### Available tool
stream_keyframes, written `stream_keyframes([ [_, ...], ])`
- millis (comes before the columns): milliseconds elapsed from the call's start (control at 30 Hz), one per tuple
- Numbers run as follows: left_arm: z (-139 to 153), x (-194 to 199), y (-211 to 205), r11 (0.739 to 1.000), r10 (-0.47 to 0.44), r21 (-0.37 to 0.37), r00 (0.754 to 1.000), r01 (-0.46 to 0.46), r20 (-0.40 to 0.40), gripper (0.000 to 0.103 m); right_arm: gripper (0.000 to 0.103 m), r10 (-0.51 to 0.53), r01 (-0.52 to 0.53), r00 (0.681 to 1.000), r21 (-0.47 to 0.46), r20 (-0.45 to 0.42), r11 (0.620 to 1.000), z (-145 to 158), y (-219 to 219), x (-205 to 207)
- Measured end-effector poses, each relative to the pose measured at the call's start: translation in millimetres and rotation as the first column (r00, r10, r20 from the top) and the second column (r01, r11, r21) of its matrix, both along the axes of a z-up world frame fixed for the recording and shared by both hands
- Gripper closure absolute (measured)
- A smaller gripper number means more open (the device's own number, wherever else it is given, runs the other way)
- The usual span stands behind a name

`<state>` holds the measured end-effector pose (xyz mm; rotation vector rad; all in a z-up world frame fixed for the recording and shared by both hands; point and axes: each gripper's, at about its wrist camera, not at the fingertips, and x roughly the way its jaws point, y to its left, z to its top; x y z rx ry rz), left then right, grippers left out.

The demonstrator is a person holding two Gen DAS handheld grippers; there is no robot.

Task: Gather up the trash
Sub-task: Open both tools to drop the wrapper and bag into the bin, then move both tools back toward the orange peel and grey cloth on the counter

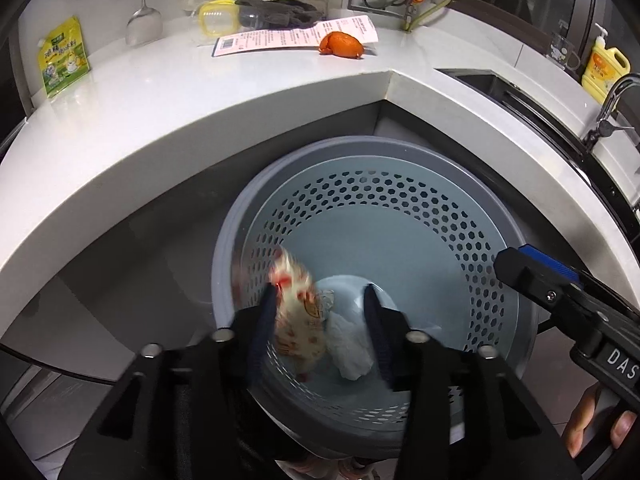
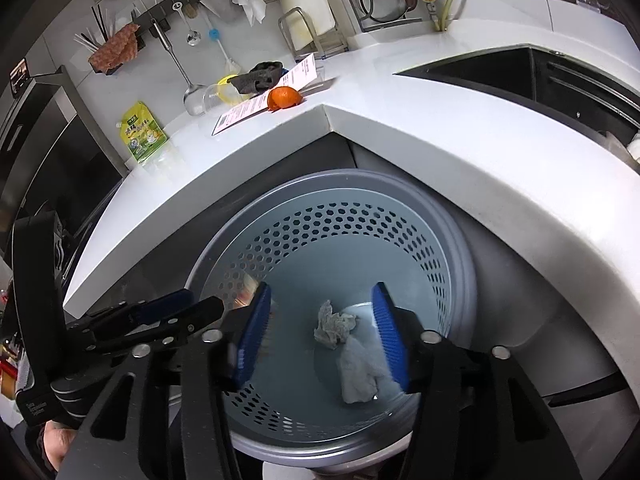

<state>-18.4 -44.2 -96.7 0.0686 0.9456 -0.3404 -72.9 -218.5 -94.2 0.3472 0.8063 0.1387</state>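
Counter (image 1: 168, 92) edge curves above a grey perforated bin (image 1: 508, 240) standing against its corner. Near the counter's left end leans a green pouch (image 1: 64, 60); further right a printed paper sheet (image 1: 296, 36) lies toward the back edge with orange peel (image 1: 342, 45) resting on its right part. The left gripper (image 1: 320, 312) hangs over the bin, fingers spread wide, a blurred red-and-white wrapper (image 1: 298, 312) just beside its left finger; whether they touch is unclear. White crumpled tissue (image 2: 358, 364) lies on the bin's floor. The right gripper (image 2: 320, 332) is wide open, holding nothing.
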Motion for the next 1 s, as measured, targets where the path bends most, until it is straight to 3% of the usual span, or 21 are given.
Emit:
stream_keyframes([
  [167, 5, -2, 5, 1.0, 0.017, -0.002, 1.0, -0.017, 0.024, 0.039, 0.042, -0.002, 0.003, 1.0, -0.015, 0.007, 1.0, 2, 1, -2],
  [233, 7, -2, 9, 1.0, 0.028, -0.007, 0.999, -0.028, 0.031, 0.032, 0.034, -0.011, 0.012, 1.0, -0.033, 0.025, 0.999, 4, 2, -4],
  [467, 22, -4, 23, 0.997, 0.082, -0.021, 0.993, -0.081, 0.087, 0.012, 0.026, -0.041, 0.048, 0.996, -0.088, 0.074, 0.995, 11, 4, -9],
  [733, 43, -2, 39, 0.993, 0.12, -0.028, 0.98, -0.117, 0.156, 0.007, 0.026, -0.046, 0.061, 0.991, -0.114, 0.128, 0.992, 22, 9, -10],
  [1000, 65, 8, 53, 0.99, 0.144, -0.039, 0.965, -0.139, 0.217, 0.006, 0.024, -0.012, 0.028, 0.993, -0.139, 0.114, 0.99, 34, 20, 9],
])
